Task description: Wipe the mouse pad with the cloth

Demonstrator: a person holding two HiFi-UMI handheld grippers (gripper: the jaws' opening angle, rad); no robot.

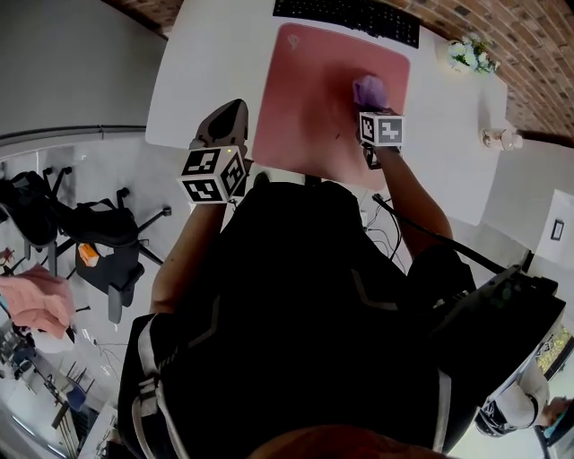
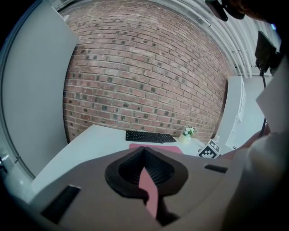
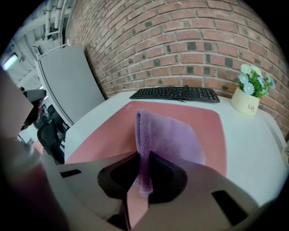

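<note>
A pink mouse pad (image 1: pixel 309 108) lies on the white desk (image 1: pixel 206 63), in front of a black keyboard (image 1: pixel 350 16). A purple cloth (image 1: pixel 369 90) rests on the pad's right part. My right gripper (image 1: pixel 371 134) is shut on the cloth's near edge; in the right gripper view the purple cloth (image 3: pixel 167 137) spreads over the pink pad (image 3: pixel 108 135) from between the jaws. My left gripper (image 1: pixel 226 125) hovers at the desk's near edge, left of the pad, shut with nothing held. The left gripper view shows the pad (image 2: pixel 156 147) and keyboard (image 2: pixel 149 136) ahead.
A small pot of flowers (image 1: pixel 468 54) and a small white object (image 1: pixel 500 138) stand on the desk's right side. A brick wall (image 3: pixel 189 40) runs behind the desk. Office chairs (image 1: pixel 99 242) stand on the floor to the left.
</note>
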